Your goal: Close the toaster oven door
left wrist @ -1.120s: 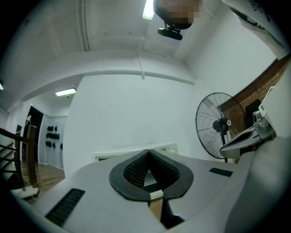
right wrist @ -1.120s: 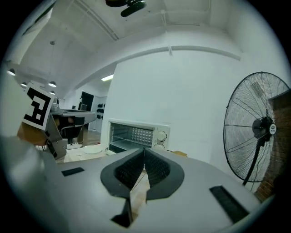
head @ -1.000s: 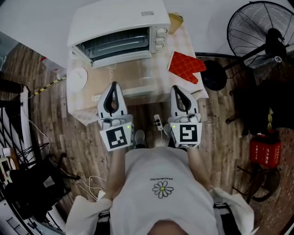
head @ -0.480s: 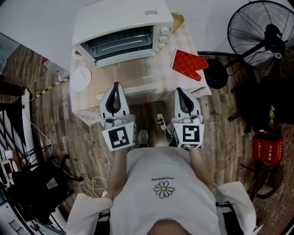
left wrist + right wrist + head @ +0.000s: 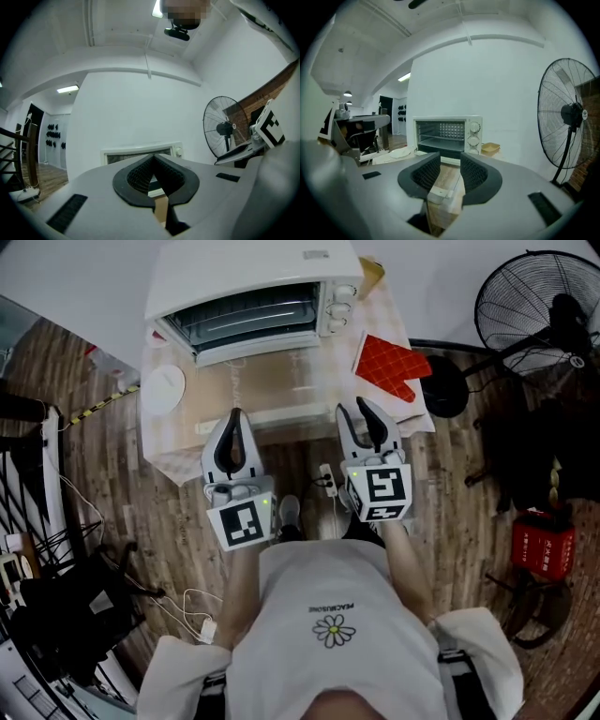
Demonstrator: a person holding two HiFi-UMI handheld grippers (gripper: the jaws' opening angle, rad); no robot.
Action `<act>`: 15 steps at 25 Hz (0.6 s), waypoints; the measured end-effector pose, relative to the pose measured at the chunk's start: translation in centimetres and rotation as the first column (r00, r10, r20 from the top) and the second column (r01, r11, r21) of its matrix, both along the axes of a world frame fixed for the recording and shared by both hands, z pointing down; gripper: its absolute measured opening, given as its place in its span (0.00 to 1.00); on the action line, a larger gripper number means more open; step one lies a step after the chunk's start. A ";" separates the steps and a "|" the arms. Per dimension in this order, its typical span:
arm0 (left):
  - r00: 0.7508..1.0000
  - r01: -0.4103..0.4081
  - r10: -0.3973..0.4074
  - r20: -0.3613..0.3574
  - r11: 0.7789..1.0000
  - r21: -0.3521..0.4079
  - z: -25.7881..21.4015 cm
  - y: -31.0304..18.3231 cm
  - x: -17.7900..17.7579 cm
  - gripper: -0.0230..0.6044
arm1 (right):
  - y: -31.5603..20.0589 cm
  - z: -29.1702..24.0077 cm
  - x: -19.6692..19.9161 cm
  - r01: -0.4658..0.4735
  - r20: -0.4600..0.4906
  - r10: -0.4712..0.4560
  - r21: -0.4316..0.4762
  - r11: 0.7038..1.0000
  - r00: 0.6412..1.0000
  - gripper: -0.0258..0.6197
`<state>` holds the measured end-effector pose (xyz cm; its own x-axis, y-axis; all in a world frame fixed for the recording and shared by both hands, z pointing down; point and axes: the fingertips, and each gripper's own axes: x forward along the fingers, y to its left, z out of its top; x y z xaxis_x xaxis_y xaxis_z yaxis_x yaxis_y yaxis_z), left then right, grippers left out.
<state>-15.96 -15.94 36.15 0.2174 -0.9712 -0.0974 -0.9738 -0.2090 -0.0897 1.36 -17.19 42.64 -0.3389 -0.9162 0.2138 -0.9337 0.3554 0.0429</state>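
Quick update from my end. Biggest thing first: the toaster oven (image 5: 253,277) sits at the far side of the tabletop (image 5: 161,439) with its door (image 5: 267,385) dropped flat toward me, so nothing has been done to the door itself yet. What's new is the right gripper (image 5: 359,413). A second ago it hung back level with the left one, and now it has slid in toward the right end of the door handle (image 5: 281,415) and dipped a bit. Its jaws have just been opening and now stand moderately apart. I read that as lining up to catch the handle and swing the door up. The left gripper (image 5: 233,420) hasn't budged. It's parked at the near edge of the tabletop, jaws closed tip to tip on nothing. On views: the head view gives me the layout, with the fan (image 5: 539,306) off to the right, the red oven mitt (image 5: 392,367) just right of the door and the white plate (image 5: 161,388) to its left. It can't tell me how high the jaws are against the handle, though. The right gripper view looks straight into the open cavity and past the knobs (image 5: 474,133). There the white handle end sits low in the gap and the pads aren't pressing on it. Whether it's truly between them or just below, I can't say. The left gripper view tilts up at wall and ceiling, with only a strip of the oven peeking over its jaws.
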 end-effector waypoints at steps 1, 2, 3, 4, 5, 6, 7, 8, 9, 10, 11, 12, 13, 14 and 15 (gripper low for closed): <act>1.000 0.002 -0.002 0.005 1.000 -0.010 0.3 0.1 -0.1 0.06 | -0.2 0.9 -0.2 0.003 0.016 -0.003 -0.029 1.000 1.000 0.19; 1.000 0.004 -0.004 0.010 1.000 -0.019 0.7 0.1 -0.2 0.06 | -0.4 1.8 -0.3 0.006 0.033 -0.004 -0.058 0.998 0.999 0.19; 1.000 0.006 -0.006 0.015 1.000 -0.026 0.9 0.2 -0.3 0.06 | -0.6 2.7 -0.6 0.007 0.047 -0.003 -0.083 0.997 0.999 0.19; 1.000 0.008 -0.008 0.017 0.999 -0.032 1.2 0.2 -0.4 0.06 | -0.8 3.6 -0.8 0.008 0.054 -0.002 -0.104 0.995 0.999 0.19; 1.000 0.011 -0.010 0.017 0.999 -0.040 1.5 0.3 -0.5 0.06 | -0.9 4.4 -1.0 0.009 0.054 -0.003 -0.122 0.992 0.999 0.20; 1.000 0.013 -0.012 0.015 0.999 -0.048 1.8 0.4 -0.6 0.06 | -0.9 5.3 -1.2 0.010 0.047 -0.003 -0.138 0.990 0.999 0.21; 1.000 0.014 -0.013 0.016 0.998 -0.056 2.0 0.5 -0.7 0.06 | -0.9 6.1 -1.4 0.008 0.038 -0.003 -0.152 0.988 0.999 0.22; 1.000 0.014 -0.013 0.019 0.998 -0.064 2.3 0.6 -0.7 0.06 | -0.9 6.8 -1.5 0.005 0.029 0.000 -0.165 0.986 1.000 0.23; 1.000 0.015 -0.013 0.023 0.997 -0.072 2.6 0.8 -0.8 0.06 | -0.9 7.6 -1.6 0.000 0.021 0.004 -0.177 0.984 1.000 0.24; 1.000 0.016 -0.014 0.027 0.997 -0.081 2.9 0.9 -1.0 0.06 | -0.9 8.3 -1.7 -0.006 0.016 0.009 -0.189 0.982 1.000 0.26; 0.999 0.018 -0.016 0.029 0.996 -0.090 3.2 1.0 -1.1 0.06 | -0.9 8.9 -1.8 -0.010 0.013 0.013 -0.199 0.980 1.000 0.27; 0.999 0.022 -0.019 0.032 0.995 -0.098 3.5 1.1 -1.4 0.06 | -0.9 9.6 -1.9 -0.012 0.013 0.015 -0.211 0.978 1.000 0.27; 0.999 0.026 -0.022 0.036 0.994 -0.104 3.7 1.2 -1.7 0.06 | -0.9 10.3 -2.1 -0.013 0.013 0.017 -0.223 0.975 1.000 0.27; 0.999 0.030 -0.026 0.040 0.993 -0.110 4.0 1.3 -2.0 0.06 | -0.9 10.9 -2.3 -0.014 0.014 0.018 -0.236 0.972 1.000 0.27; 0.999 0.036 -0.031 0.042 0.993 -0.116 4.2 1.4 -2.3 0.06 | -1.0 11.6 -2.4 -0.016 0.015 0.020 -0.251 0.968 1.000 0.27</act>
